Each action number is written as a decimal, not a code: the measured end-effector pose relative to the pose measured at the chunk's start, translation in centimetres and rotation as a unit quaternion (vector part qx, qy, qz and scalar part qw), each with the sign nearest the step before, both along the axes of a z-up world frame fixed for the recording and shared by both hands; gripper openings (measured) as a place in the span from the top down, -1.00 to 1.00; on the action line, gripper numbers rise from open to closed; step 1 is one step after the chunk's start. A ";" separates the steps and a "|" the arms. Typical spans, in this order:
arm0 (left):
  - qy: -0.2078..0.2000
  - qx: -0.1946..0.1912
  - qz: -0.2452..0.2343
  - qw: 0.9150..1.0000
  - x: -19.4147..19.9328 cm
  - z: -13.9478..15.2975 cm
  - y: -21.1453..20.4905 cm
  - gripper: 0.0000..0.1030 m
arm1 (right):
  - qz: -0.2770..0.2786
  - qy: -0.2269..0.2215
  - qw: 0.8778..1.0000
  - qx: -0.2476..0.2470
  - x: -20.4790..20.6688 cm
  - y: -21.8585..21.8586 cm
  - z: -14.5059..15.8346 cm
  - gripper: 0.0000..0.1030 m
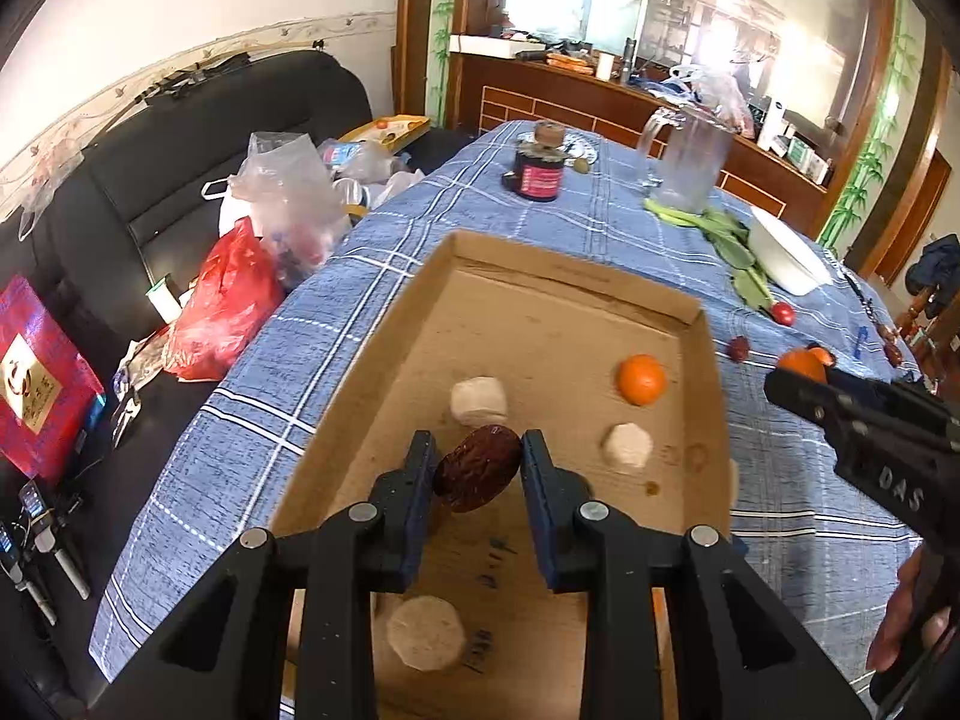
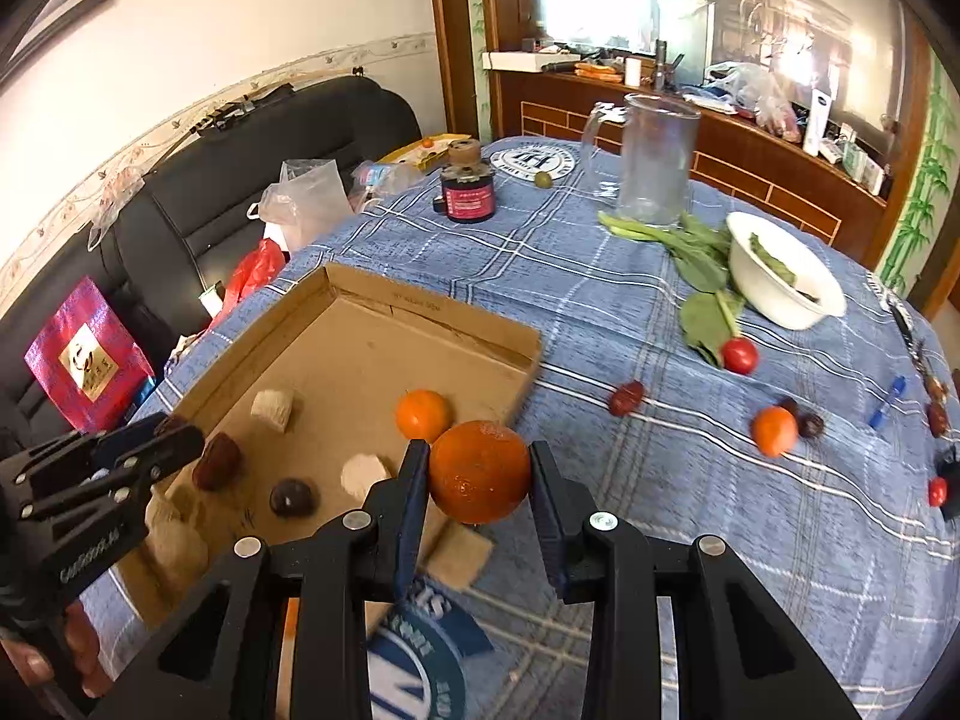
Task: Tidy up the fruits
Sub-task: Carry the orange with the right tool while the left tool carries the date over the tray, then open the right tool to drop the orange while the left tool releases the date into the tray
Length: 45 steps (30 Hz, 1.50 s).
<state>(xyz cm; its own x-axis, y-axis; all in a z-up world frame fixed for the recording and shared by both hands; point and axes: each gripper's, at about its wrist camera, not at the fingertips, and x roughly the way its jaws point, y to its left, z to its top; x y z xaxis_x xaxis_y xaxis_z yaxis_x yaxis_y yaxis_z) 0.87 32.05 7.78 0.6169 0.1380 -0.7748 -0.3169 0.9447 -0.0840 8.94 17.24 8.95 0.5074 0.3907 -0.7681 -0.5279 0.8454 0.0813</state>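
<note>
Fruits are split between the cardboard tray and the blue checked desk, and two are in the air. The left gripper has its jaws closed narrowly on a wrinkled red date, held over the near half of the tray. The right gripper has its jaws pressed on a large orange, hanging just at the tray's near right corner.

In the tray already lie a small orange, a dark round fruit and several pale peeled pieces. Out on the desk, to the right, are another date, a second small orange and a red tomato, near the leafy greens and white bowl.

The risks, as I judge them: the date is gripped across its narrow sides and tilted, so it could twist out and drop anywhere. The large orange is round and held only by two flat pads; a jolt could let it slip. Released right at the corner, it may hit the tray's low wall and roll back onto the desk, or roll into the small orange. Both grippers work close together over one tray, so they may knock each other.
</note>
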 end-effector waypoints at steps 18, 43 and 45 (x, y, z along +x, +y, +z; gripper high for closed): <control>0.017 -0.003 -0.004 1.000 9.1 -1.3 2.0 0.46 | 0.008 0.031 0.999 -0.009 7.3 6.3 -3.4 0.30; 0.069 -0.022 0.009 0.997 13.8 -5.5 4.0 0.40 | 0.011 0.056 0.997 -0.054 9.5 8.0 -6.9 0.30; 0.070 -0.017 0.015 0.997 13.5 -5.3 4.1 0.24 | 0.010 0.058 0.997 -0.057 9.4 8.1 -6.9 0.27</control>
<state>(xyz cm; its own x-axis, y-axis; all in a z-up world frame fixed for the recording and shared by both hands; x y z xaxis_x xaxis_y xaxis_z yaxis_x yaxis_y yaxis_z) 14.38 36.16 2.47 0.4990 0.1272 -0.8572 -0.3551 0.9323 -0.0684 18.35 25.30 2.10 0.4063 0.3057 -0.8611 -0.5371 0.8423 0.0457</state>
